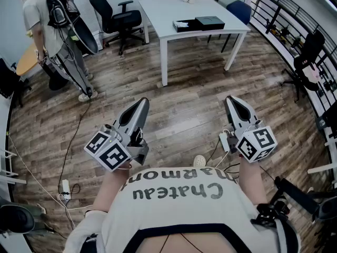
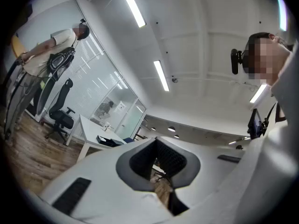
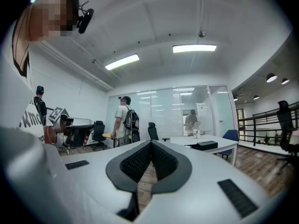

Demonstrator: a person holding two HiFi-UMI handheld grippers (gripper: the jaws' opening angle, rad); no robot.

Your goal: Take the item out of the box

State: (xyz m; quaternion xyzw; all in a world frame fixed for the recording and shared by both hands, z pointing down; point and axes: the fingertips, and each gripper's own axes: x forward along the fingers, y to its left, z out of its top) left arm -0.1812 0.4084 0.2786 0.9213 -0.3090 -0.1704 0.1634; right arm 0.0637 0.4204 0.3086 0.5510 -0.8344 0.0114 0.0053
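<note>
Pre-approach, nothing grabbed yet, box is way over on the table

Head view: left gripper (image 1: 141, 103) and right gripper (image 1: 231, 100) sit low by the waist, both pinched closed and empty. The black box (image 1: 209, 22) is well apart on the white table (image 1: 158, 7). Left gripper view: jaws together, box far off to the left. Right gripper view: same deal, box ahead-right. Next, I'd guess: walk over and open the jaws.

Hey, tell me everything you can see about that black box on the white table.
The black box is flat and rectangular, matt as far as it shows. It lies level on the white table, near the edge facing the camera. A second low black piece with something pale on it lies close beside it; whether they touch is unclear. Nothing else touches it.
</note>
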